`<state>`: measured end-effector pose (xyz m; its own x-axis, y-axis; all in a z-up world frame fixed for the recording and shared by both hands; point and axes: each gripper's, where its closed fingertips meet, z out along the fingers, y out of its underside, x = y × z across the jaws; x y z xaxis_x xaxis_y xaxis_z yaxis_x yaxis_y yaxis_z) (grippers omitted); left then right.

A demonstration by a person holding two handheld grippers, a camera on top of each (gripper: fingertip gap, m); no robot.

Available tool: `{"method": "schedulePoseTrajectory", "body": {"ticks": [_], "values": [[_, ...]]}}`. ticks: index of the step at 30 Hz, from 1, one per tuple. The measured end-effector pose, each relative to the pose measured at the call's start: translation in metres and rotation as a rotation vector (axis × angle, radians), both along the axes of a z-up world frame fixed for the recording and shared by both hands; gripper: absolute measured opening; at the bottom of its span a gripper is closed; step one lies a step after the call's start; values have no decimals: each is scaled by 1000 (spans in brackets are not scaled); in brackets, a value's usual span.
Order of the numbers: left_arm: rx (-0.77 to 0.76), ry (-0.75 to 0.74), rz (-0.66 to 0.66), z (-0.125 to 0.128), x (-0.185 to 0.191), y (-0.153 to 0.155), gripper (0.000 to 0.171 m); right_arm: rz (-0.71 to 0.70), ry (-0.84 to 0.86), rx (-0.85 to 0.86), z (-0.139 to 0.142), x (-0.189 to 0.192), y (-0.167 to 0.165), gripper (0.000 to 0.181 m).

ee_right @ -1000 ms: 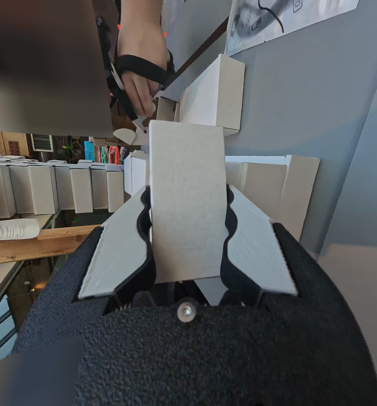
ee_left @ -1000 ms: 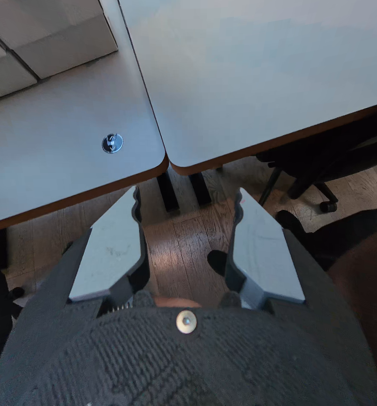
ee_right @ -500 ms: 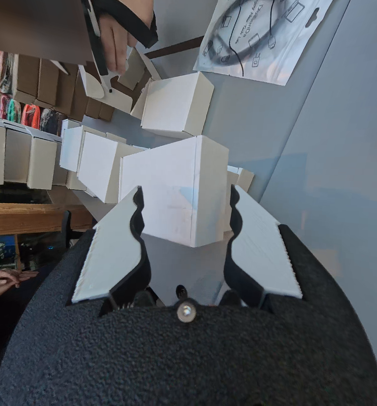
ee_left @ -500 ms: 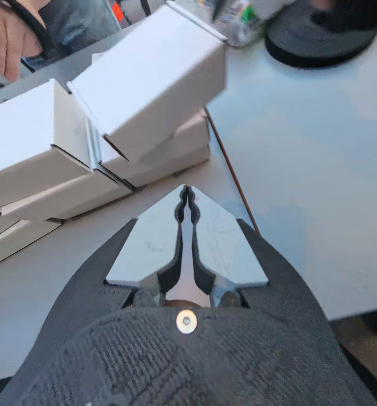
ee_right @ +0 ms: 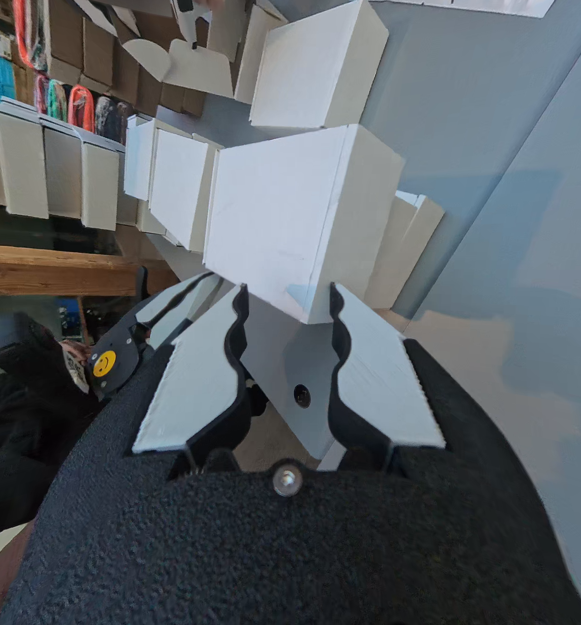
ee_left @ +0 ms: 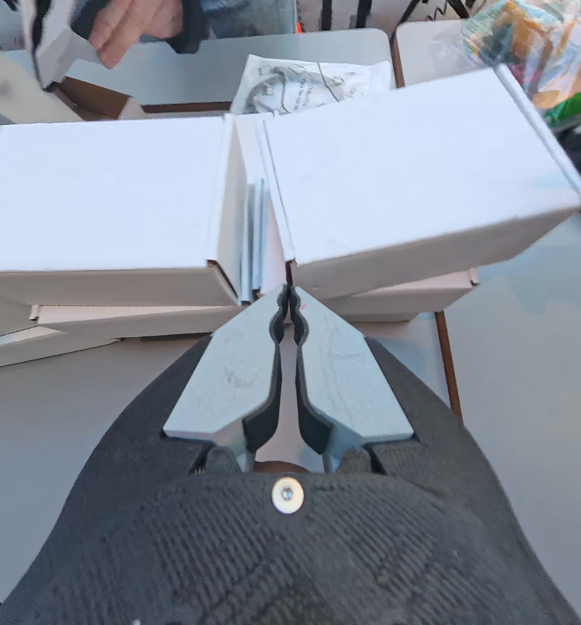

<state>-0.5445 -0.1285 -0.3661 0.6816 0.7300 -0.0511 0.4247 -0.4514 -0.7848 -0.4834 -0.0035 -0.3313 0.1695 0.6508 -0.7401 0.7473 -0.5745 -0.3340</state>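
Left tool (ee_left: 288, 294): fingers pressed together, tips meeting, nothing between them. Tips sit just before the lower front corner of a white cardboard box (ee_left: 414, 176), at the gap between it and its neighbour.

Right tool (ee_right: 289, 294): fingers spread apart, nothing gripped. The same white cardboard box (ee_right: 282, 220) shows just ahead of the tips; its nearest corner dips into the gap, contact not discernible.

The box: plain white, flat and closed, a folded seam along one short end. In the left view it lies tilted atop a flatter box (ee_left: 400, 297), its long axis running left to right and rising toward the far right, broad face up.

Beside it, left: a second white box (ee_left: 99, 192) of the same kind, resting on more flat boxes. Thin white sheets stand on edge in the slot between the two.

Grey surface (ee_left: 519, 372) below, a dark seam running away on the right.

Farther back: a clear bag with a dark cable (ee_left: 302, 88), partly hidden by the boxes. A person's hand (ee_left: 130, 30) at top left, blurred, cut by the frame edge. Top right corner: colourful blurred packaging, not identifiable.

Right view, far left: a row of upright white boxes (ee_right: 62, 172).
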Motion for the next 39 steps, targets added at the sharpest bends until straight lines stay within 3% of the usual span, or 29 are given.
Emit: {"method": "schedulePoseTrajectory", "body": {"ticks": [3, 6, 9, 12, 16, 19, 22, 26, 30, 33, 36, 39], "values": [[66, 16, 40, 23, -4, -12, 0, 10, 16, 14, 20, 20, 9, 48], [139, 43, 2, 53, 20, -21, 6, 123, 74, 93, 54, 70, 14, 50], [191, -22, -122, 59, 82, -20, 27, 239, 115, 324, 83, 148, 36, 50], [192, -80, -260, 46, 161, -14, 46, 265, 162, 603, 112, 232, 75, 51], [174, -218, -439, 21, 273, 6, 48, 143, 201, 937, 164, 336, 142, 53], [156, -241, -574, 22, 344, 33, 47, -10, 230, 964, 204, 410, 183, 57], [144, -188, -677, 45, 392, 68, 48, -146, 251, 938, 239, 485, 229, 61], [204, -94, -724, 101, 436, 119, 48, -251, 293, 891, 270, 596, 288, 68], [222, -37, -643, 151, 472, 159, 54, -308, 303, 952, 271, 720, 355, 71], [243, -52, -586, 186, 508, 190, 57, -354, 272, 955, 236, 802, 403, 75], [232, -59, -607, 215, 543, 229, 60, -338, 217, 850, 189, 844, 435, 74], [118, -108, -635, 220, 573, 270, 82, -305, 166, 807, 153, 840, 464, 77]]}}
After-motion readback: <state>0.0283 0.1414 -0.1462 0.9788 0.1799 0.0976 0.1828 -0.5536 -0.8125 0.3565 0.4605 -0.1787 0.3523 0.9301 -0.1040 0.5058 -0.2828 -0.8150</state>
